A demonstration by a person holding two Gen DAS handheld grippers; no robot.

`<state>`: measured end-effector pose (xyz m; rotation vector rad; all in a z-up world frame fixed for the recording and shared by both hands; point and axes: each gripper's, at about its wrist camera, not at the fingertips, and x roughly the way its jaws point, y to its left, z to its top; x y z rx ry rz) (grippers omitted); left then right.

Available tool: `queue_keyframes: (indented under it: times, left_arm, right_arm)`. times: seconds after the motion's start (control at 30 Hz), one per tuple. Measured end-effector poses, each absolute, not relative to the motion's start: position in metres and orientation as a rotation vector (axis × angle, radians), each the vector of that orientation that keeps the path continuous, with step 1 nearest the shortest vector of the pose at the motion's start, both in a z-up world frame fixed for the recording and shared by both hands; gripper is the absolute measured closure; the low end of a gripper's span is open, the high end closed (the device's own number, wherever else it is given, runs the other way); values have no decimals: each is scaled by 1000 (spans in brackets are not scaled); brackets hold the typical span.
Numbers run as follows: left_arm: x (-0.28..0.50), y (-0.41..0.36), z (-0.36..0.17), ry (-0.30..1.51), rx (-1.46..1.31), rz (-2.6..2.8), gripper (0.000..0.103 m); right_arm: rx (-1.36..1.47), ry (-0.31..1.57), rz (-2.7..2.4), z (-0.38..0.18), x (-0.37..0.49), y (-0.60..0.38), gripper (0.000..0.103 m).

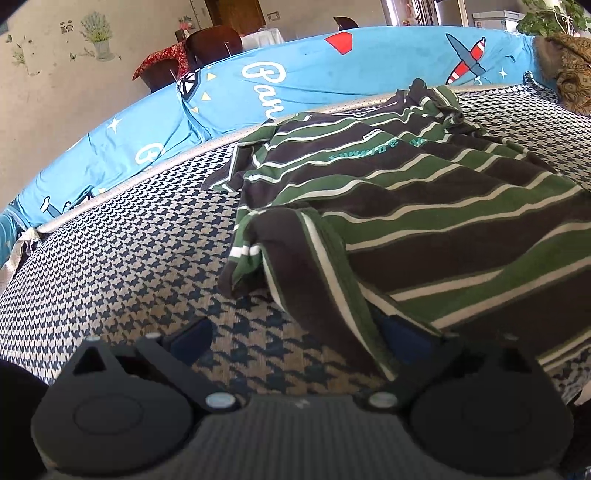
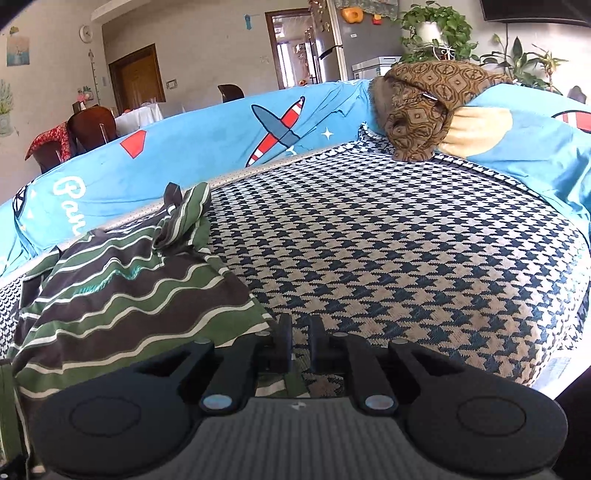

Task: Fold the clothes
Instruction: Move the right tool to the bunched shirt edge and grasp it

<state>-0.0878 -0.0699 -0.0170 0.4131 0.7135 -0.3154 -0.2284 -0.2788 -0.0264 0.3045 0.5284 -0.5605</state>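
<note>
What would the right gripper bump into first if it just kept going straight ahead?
Probably only the houndstooth cushion: the right gripper points across bare checkered fabric, with the striped shirt off to its left. Farther on stands the blue backrest cover, though depth is hard to judge.

One striped shirt (image 1: 424,206), green and brown, crumpled on one houndstooth cushion (image 2: 388,258). One blue cover (image 2: 207,144) behind, printed with planes. One brown patterned cloth (image 2: 421,110) heaped on top. Two grippers: left (image 1: 299,339), right (image 2: 300,343). Two dark chairs (image 1: 212,44) near one white-clothed table (image 2: 138,114). Several potted plants (image 2: 436,29).
</note>
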Motion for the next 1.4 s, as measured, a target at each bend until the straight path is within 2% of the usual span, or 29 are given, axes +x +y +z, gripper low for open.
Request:
queue_keyframes:
  times: [0.07, 0.33, 0.47, 0.7, 1.17, 1.4]
  left_arm:
    - [-87, -68, -16, 718, 403, -314, 0]
    - [-82, -61, -13, 727, 372, -289, 0]
    - [-77, -55, -10, 744, 330, -278, 0]
    - [-66, -36, -2, 781, 223, -249, 0]
    - [-64, 1, 21, 735, 112, -237, 0]
    - [-47, 17, 9, 778, 106, -144, 0]
  right_arm:
    - [298, 521, -541, -24, -229, -275, 81]
    - [238, 502, -425, -16, -228, -251, 75]
    - [215, 535, -304, -19, -221, -232, 68]
    - [181, 578, -124, -26, -210, -203, 67]
    - [232, 611, 57, -30, -193, -175, 65]
    - [295, 601, 145, -28, -181, -166, 52]
